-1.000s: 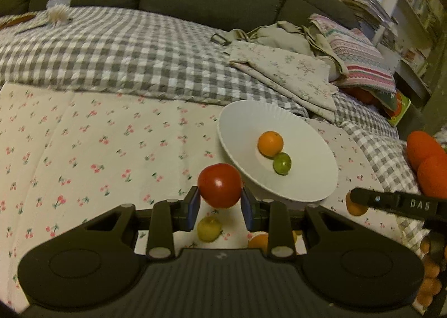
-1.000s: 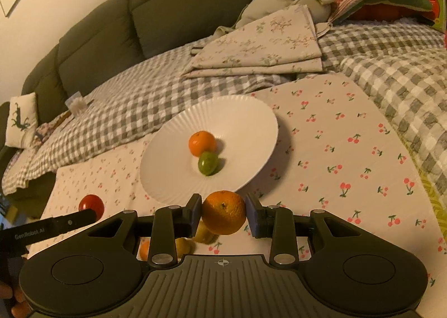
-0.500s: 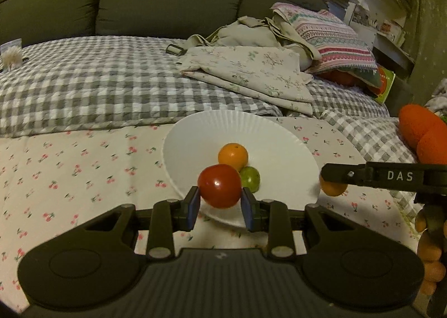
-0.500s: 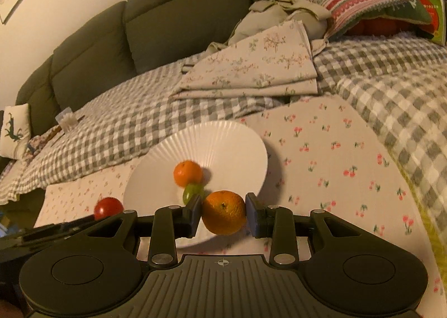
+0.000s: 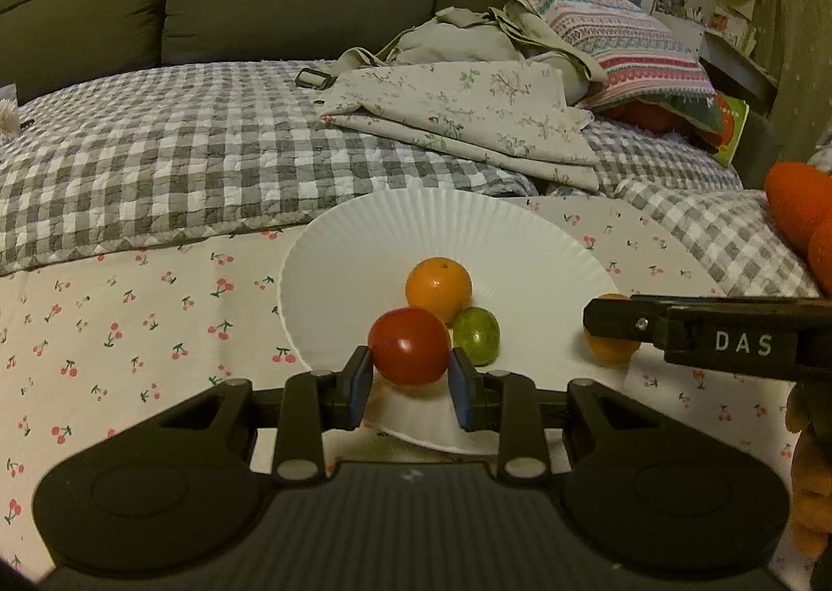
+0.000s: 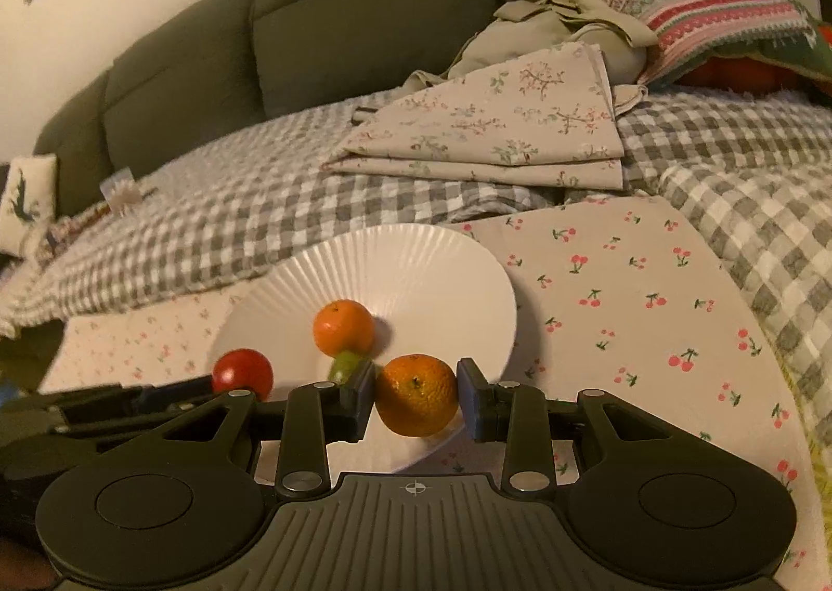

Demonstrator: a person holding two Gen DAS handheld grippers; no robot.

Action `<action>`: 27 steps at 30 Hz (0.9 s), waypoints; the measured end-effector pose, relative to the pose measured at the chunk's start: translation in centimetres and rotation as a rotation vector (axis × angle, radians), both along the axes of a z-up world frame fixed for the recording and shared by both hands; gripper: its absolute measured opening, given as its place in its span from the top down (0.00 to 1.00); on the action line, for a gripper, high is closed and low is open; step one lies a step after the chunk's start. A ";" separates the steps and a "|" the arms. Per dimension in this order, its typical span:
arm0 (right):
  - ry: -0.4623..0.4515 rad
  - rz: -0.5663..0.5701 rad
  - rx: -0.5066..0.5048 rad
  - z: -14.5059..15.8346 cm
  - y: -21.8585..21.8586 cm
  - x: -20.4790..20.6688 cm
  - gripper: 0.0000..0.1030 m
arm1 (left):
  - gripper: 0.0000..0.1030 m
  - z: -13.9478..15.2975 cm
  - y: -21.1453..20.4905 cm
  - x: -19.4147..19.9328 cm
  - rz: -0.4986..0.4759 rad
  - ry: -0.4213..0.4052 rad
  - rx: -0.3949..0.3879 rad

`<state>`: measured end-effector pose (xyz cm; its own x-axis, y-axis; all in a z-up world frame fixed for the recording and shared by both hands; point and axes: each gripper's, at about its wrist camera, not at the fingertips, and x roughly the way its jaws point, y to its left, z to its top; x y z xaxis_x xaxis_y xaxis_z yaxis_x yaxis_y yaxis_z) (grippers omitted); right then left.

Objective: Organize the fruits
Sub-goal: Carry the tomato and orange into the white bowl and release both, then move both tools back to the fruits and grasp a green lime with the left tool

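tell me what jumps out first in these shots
Each set of tongs is clamped on a fruit: the left tongs on a red tomato, the right tongs on an orange. Both hover at the near rim of a white plate already holding an orange fruit and a green one.

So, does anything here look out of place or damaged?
Nothing stands out. The white plate sits flat with an orange and a green fruit on it; the folded floral cloth lies tidy. No spill or damage shows.
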<state>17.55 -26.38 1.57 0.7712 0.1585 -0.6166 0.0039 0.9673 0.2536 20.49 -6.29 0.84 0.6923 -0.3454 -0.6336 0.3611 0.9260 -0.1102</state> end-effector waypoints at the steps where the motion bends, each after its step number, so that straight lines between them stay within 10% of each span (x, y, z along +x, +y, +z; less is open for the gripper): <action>1: -0.002 0.004 -0.011 -0.1 0.1 0.1 0.68 | 0.71 -0.1 -0.1 0.1 -0.001 -0.001 0.003; 8: 0.000 0.036 -0.043 -0.9 1.0 0.8 0.65 | 0.68 -0.5 -0.3 0.3 -0.010 -0.005 0.017; 13: -0.011 0.018 -0.020 -0.7 0.6 0.7 0.49 | 0.47 0.1 0.5 0.3 0.005 -0.010 -0.014; 27: -0.029 -0.093 0.089 1.5 -2.8 -1.1 0.45 | 0.47 2.6 5.2 -0.7 0.112 0.035 -0.119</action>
